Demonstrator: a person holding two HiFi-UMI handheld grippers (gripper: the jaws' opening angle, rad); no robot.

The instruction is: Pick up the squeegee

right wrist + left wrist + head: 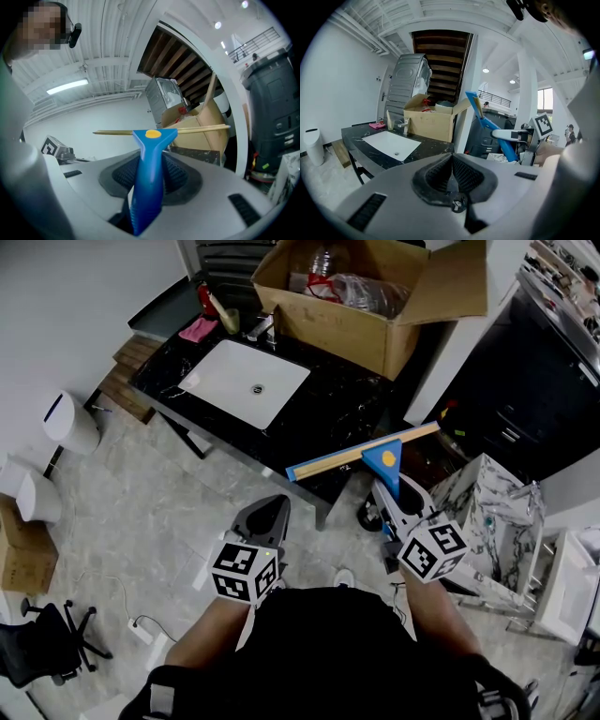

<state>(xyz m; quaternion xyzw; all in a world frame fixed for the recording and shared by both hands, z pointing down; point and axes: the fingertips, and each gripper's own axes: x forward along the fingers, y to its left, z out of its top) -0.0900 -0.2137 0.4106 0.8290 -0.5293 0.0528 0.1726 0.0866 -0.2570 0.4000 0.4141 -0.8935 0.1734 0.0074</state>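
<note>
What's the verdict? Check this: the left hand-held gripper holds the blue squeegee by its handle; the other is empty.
Wrong side. The right hand-held gripper holds the blue squeegee by its handle, as the right gripper view shows; the left hand-held gripper, jaws together, is empty.

The cardboard box (356, 329) fills the far right end of the bench (342, 413) and walls off reach there, with the faucet (262, 329) just beside it. Above the sink (246, 381) the way is open. The squeegee (361, 457) blade, clamped in the right tool (382, 491), bars the bench's near corner. A marble-patterned block (487, 507) crowds the right side. Open floor (150, 502) lies to the left.
</note>
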